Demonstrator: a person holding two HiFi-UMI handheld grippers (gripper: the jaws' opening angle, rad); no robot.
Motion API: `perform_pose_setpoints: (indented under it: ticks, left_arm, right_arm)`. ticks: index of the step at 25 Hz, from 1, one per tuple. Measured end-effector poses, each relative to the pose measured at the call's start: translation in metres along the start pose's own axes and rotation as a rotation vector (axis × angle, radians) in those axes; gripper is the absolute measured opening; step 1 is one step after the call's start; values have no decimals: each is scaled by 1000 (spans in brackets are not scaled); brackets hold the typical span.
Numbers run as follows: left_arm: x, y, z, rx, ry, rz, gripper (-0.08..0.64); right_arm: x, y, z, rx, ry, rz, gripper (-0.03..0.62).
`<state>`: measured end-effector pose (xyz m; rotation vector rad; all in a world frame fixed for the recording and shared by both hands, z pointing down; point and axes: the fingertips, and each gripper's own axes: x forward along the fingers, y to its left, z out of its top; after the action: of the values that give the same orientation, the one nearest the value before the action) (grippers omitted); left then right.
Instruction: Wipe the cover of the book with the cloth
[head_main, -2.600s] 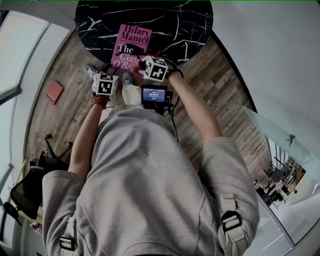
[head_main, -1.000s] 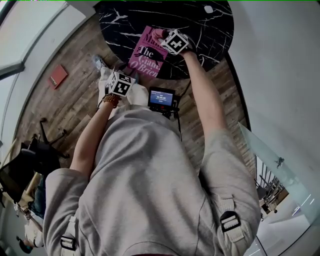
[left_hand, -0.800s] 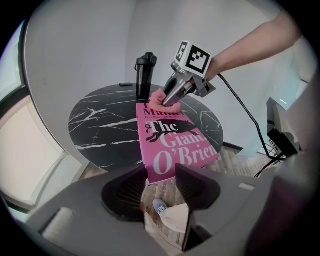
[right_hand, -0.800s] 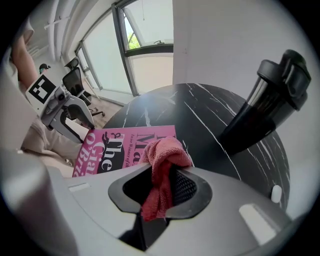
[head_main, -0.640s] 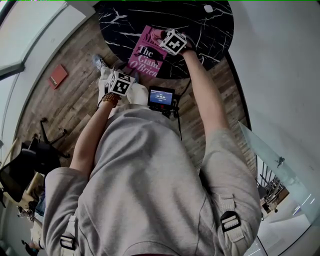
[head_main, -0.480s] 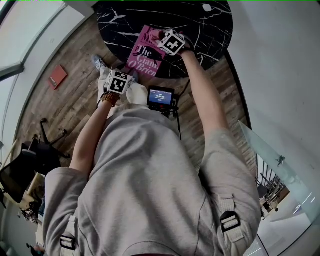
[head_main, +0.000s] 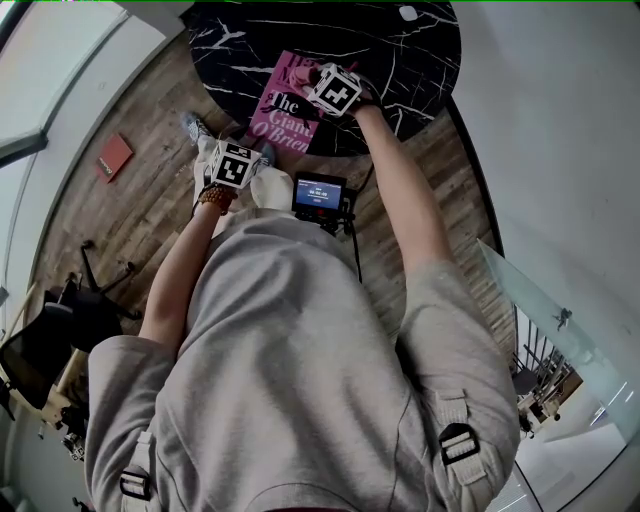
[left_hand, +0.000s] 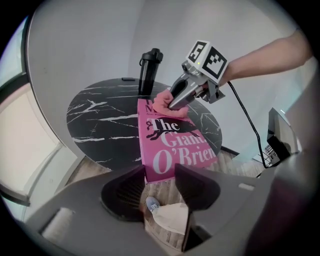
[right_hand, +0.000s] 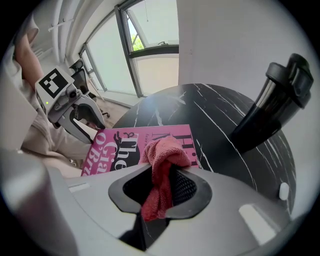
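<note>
Cover: I read "The Giant O'Brien", black and white on pink. The line above the title is mostly under the cloth, with only scraps legible. Book lies flat on the black marbled table, near end at the rim. Right gripper is clamped on the bunched pink cloth, which sits on the book's far end. Left gripper hangs short of the book's near end, jaws apart, just eased slightly closer, nothing between them. Black flask stands beyond the book. Small screen on the near side of the book: I can't read it.
</note>
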<state>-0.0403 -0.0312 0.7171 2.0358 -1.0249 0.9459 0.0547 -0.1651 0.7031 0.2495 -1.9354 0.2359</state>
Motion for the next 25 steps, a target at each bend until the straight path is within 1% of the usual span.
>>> perform_pose_setpoints:
  ticks: [6, 11, 25]
  left_arm:
    - [-1, 0, -1, -7, 3, 0, 180]
    - [0, -1, 0, 21, 4, 5, 181]
    - [1, 0, 1, 24, 2, 13, 178]
  right_arm:
    - [-1, 13, 1, -1, -6, 15, 95]
    - [1, 22, 0, -8, -6, 23, 95]
    - [2, 47, -1, -35, -11, 55, 95]
